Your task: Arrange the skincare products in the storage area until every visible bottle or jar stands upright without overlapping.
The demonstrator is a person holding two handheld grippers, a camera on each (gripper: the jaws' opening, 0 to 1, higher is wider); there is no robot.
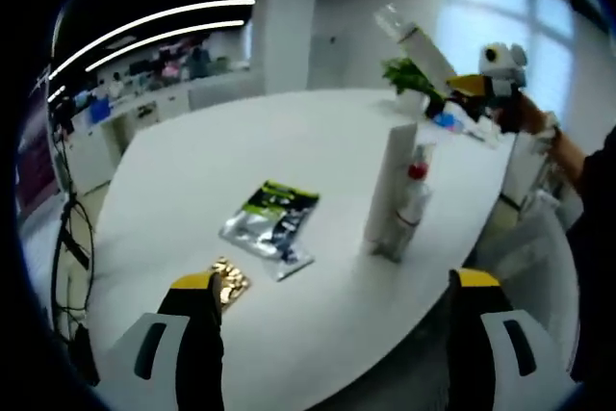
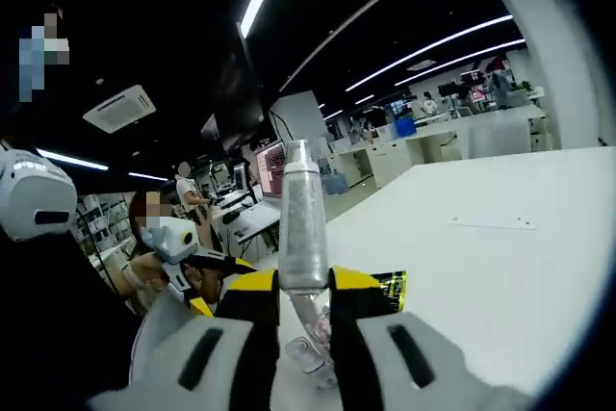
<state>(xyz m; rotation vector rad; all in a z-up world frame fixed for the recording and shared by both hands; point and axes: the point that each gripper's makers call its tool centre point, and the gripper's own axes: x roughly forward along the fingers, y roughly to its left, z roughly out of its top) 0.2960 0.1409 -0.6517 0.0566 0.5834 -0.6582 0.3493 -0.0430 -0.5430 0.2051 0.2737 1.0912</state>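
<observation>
Two products stand upright together on the white worktop (image 1: pixel 241 161): a tall white tube (image 1: pixel 393 180) and, touching it, a small pump bottle (image 1: pixel 414 194). Near them lie a silver sachet (image 1: pixel 269 221) and a gold packet (image 1: pixel 229 281). The left gripper (image 1: pixel 337 286) has its fingers wide and holds nothing. The right gripper (image 2: pixel 304 288) holds a clear bottle (image 2: pixel 302 228) in the air.

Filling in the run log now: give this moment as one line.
right gripper: shut on clear bottle, raised | left gripper: open, holding nothing | white table: tall white bottle upright, foil pouch flat
</observation>
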